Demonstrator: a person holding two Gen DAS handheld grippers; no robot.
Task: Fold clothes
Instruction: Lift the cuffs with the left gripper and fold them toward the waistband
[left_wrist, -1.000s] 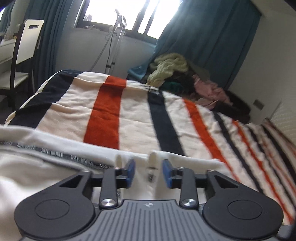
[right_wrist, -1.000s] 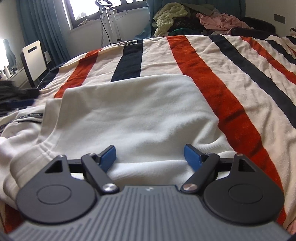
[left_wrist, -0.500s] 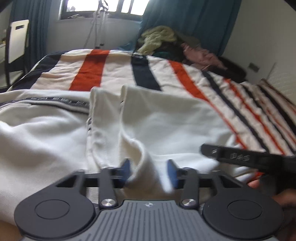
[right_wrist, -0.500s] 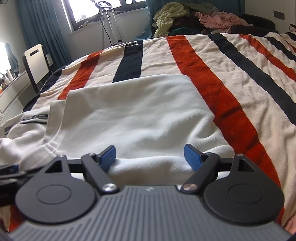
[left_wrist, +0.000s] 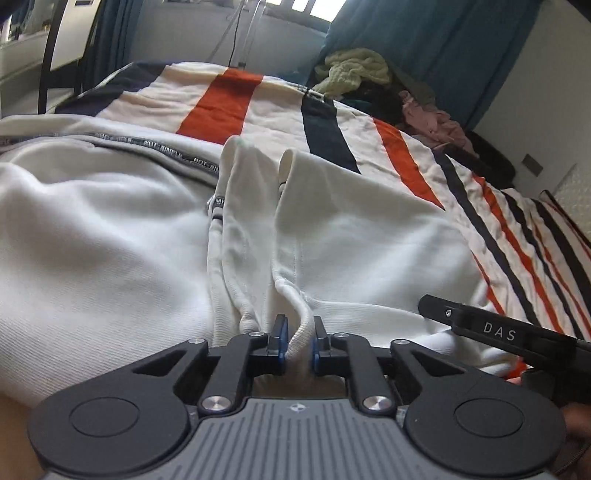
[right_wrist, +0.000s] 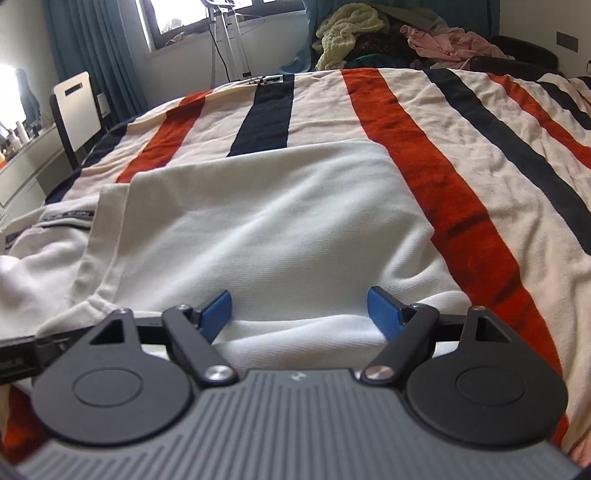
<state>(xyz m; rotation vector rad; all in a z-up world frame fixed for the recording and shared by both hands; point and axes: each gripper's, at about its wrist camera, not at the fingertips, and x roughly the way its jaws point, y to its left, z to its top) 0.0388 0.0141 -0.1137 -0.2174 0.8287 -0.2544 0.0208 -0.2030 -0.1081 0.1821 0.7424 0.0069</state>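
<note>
A white garment (left_wrist: 369, 251) with a grey lettered band lies spread on the striped bedspread (left_wrist: 221, 99). Its ribbed hem bunches up between the blue pads of my left gripper (left_wrist: 298, 341), whose jaws are closing and pinch that fold. In the right wrist view the folded white garment (right_wrist: 273, 229) lies flat ahead. My right gripper (right_wrist: 299, 314) stands wide open over its near edge, pads apart from the cloth between them. The right gripper's black arm (left_wrist: 509, 336) shows at the lower right of the left wrist view.
A pile of clothes (right_wrist: 388, 33) sits at the far end of the bed under teal curtains (left_wrist: 424, 44). A white chair (right_wrist: 75, 107) and a desk stand at the left. A metal stand (right_wrist: 229, 44) is by the window.
My left gripper has come down and forward onto the garment's hem and narrowed its jaws around a fold of it. The right gripper has kept still and open.
</note>
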